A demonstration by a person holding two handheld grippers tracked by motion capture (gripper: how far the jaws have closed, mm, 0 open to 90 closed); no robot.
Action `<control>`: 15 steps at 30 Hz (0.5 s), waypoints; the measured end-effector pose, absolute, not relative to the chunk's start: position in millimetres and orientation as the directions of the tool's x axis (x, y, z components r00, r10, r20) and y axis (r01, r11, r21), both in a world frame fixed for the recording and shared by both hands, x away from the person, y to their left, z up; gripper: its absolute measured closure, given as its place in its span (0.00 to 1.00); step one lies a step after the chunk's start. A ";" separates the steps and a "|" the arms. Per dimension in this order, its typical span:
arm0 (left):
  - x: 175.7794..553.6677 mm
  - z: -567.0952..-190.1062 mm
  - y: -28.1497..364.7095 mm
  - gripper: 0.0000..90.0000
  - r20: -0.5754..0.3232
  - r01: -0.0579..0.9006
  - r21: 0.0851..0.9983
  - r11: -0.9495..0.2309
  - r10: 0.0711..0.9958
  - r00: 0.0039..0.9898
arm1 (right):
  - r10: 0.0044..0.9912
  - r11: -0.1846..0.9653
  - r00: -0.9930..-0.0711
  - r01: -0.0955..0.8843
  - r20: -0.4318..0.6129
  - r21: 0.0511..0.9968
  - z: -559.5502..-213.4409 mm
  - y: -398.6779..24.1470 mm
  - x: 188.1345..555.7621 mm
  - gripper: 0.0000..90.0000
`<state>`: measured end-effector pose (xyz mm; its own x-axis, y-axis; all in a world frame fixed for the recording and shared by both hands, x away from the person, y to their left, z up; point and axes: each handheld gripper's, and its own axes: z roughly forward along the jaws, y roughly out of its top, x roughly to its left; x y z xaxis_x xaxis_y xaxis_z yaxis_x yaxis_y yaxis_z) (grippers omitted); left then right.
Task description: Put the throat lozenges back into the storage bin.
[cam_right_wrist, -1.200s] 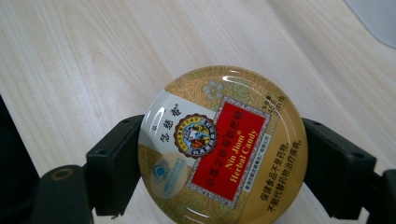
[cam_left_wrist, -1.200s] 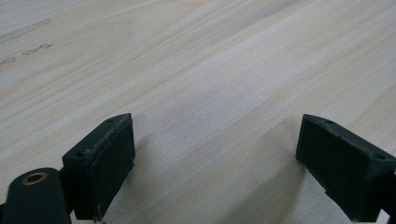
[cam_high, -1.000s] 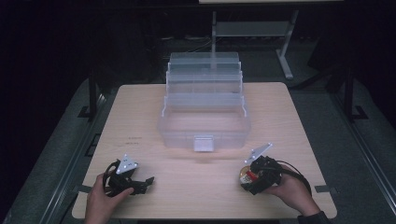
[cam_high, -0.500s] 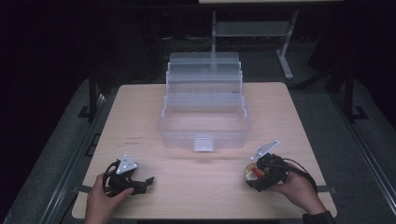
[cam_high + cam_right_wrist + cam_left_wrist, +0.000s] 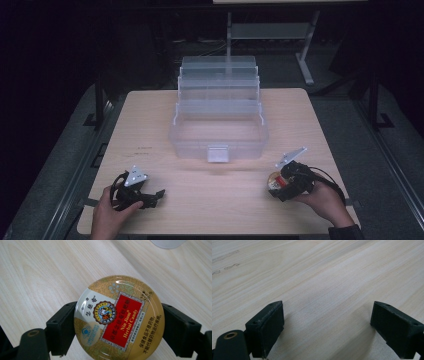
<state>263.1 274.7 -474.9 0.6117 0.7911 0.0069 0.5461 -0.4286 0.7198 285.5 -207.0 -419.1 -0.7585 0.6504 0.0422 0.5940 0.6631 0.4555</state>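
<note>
A round gold candy tin (image 5: 119, 320) with a red label sits between the black jaws of my right gripper (image 5: 118, 327), and both pads press its sides. In the high view that tin (image 5: 274, 181) and the right gripper (image 5: 276, 186) are near the table's front right, held by a hand. My left gripper (image 5: 156, 195) lies low at the front left, in the other hand. Its jaws stand wide apart over bare wood (image 5: 327, 315), with nothing between them. A clear plastic tiered storage box (image 5: 219, 117) stands open at the table's middle.
The light wooden table (image 5: 150, 120) has free room to either side of the box and along the front between my hands. A small clear latch (image 5: 218, 153) juts from the box's front. Dark floor and a metal stand (image 5: 305, 60) lie beyond the table.
The right gripper with the tin has shifted slightly to the right and toward the front edge. The left gripper has kept still.
</note>
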 end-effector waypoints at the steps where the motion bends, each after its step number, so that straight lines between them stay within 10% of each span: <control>1: 263.1 -474.9 274.7 0.12 0.007 0.546 0.720 -0.429 0.791 0.612 | 0.652 0.662 -0.757 0.596 0.044 0.454 -419.5 -207.6 285.8 0.22; 15: 263.1 -474.8 274.7 0.12 0.007 0.547 0.718 -0.430 0.791 0.612 | 0.682 0.636 -0.730 0.619 0.040 0.462 -414.4 -220.3 293.8 0.22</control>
